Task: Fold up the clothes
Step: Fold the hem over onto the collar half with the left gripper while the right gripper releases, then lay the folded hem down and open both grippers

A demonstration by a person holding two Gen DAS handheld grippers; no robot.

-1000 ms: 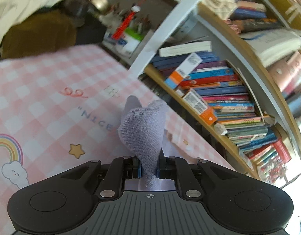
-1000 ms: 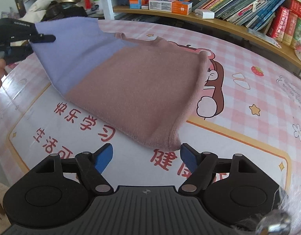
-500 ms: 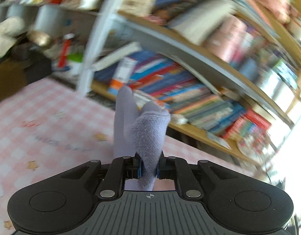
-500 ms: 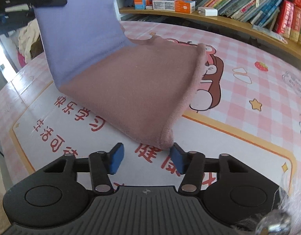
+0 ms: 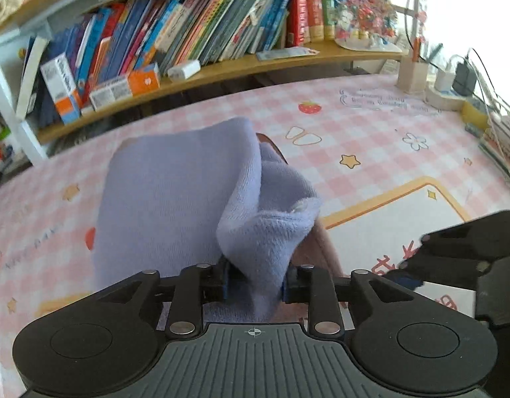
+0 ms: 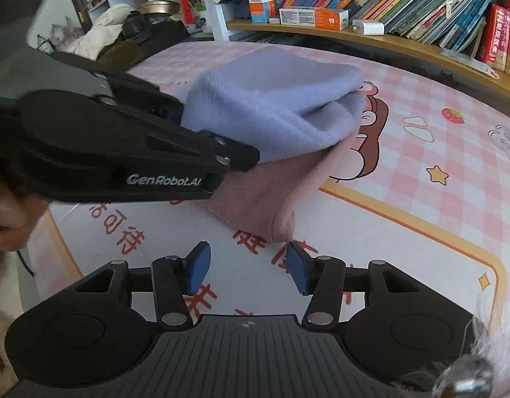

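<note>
Closest to you, your right gripper hangs just over the table mat with its blue pads apart and nothing between them. It waits beside the pink corner of the sweater, likely so it can pin or pinch that corner next. A little further on, your left gripper has the purple end of the sweater between its pads. Its jaws have just been opening, and the cloth sits loose there, so I think you are letting go. The purple half now lies over the pink half, so the fold looks made and the sweater rests in the middle of the mat. At the back, the bookshelf stands behind the table, well away from the work.
</note>
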